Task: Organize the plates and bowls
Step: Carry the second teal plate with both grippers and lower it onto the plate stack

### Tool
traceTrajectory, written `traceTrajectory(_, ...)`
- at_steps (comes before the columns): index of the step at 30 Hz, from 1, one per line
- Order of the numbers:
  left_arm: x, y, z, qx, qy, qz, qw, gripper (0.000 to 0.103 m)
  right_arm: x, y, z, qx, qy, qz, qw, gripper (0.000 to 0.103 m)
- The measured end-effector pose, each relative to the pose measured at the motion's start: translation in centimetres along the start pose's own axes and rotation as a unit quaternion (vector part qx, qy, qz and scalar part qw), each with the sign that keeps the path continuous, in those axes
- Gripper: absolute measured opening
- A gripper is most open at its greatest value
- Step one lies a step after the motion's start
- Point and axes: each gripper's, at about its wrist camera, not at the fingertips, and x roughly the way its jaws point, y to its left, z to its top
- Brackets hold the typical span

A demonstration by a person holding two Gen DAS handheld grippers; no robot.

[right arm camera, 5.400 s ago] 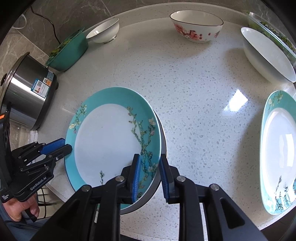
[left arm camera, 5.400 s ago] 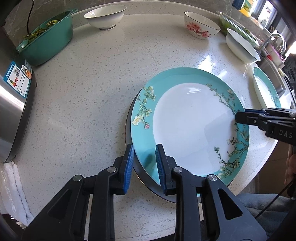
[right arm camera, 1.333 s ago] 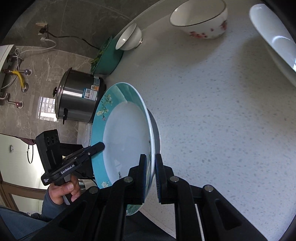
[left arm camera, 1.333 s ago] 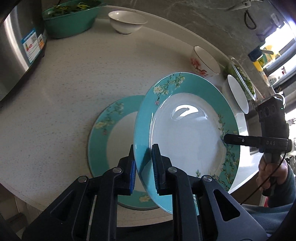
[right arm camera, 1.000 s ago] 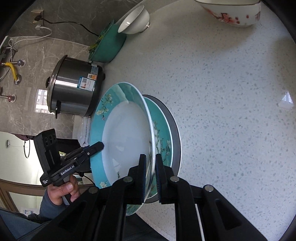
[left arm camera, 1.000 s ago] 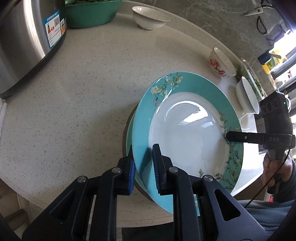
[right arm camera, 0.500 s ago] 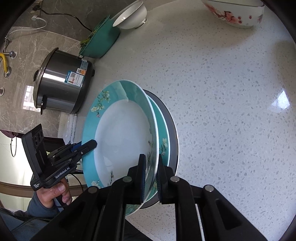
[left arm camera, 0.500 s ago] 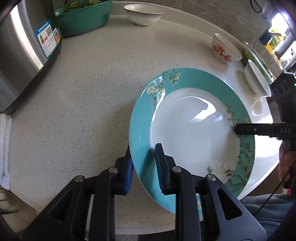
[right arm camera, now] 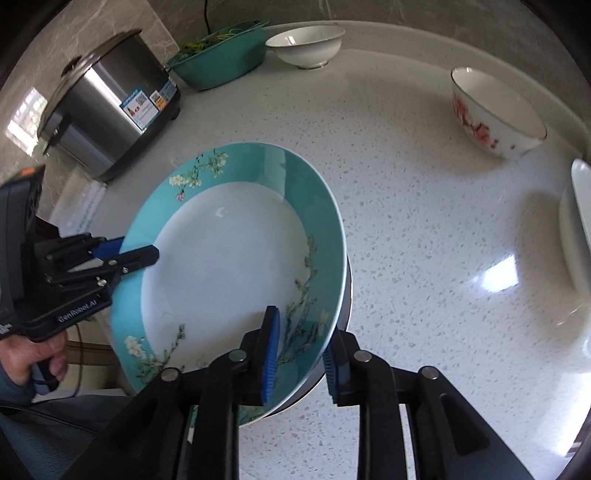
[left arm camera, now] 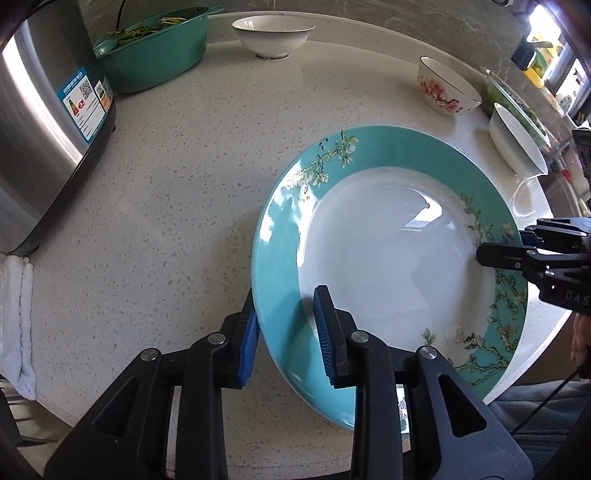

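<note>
A teal-rimmed plate with a white centre and blossom pattern (left arm camera: pixel 388 266) (right arm camera: pixel 229 266) lies on a stack near the counter's front edge. A dark rim of the stack (right arm camera: pixel 346 295) shows at its right side. My left gripper (left arm camera: pixel 288 332) (right arm camera: pixel 136 251) straddles the plate's left rim. Its jaws are opening and the blue pads stand off the rim. My right gripper (right arm camera: pixel 301 358) (left arm camera: pixel 517 240) straddles the opposite rim. Its jaws are opening too, and the pads are clear of the plate.
A steel rice cooker (left arm camera: pixel 44 147) and a teal dish of greens (left arm camera: pixel 155 55) stand at the back left. A white bowl (left arm camera: pixel 273 33), a floral bowl (right arm camera: pixel 495 118) and a large white bowl (left arm camera: pixel 517 144) ring the far side. A towel (left arm camera: pixel 14 314) hangs left.
The plate came down from a tilted hold onto the stack and now lies flat. Both grippers' jaws have parted from its rim, and the right gripper has rolled.
</note>
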Motion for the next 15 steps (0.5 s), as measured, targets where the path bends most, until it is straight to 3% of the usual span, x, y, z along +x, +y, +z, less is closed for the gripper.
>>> traceTrajectory(3,0.2,-0.3,0.3,0.006,-0.001,0.001,1.0,0.026,0.1,0.7,0.1,-0.02,0.001,-0.037,0.999,0.03)
traceTrajectory(11,0.2,-1.1,0.5,0.029,-0.008,0.007,0.9995,0.026,1.0,1.5,0.5,-0.031,0.014,-0.088,0.996,0.037)
traceTrajectory(15,0.2,-1.3,0.5,0.03,-0.008,0.008,0.9995,0.03,1.1,1.6,0.5,-0.032,0.012,-0.088,0.996,0.039)
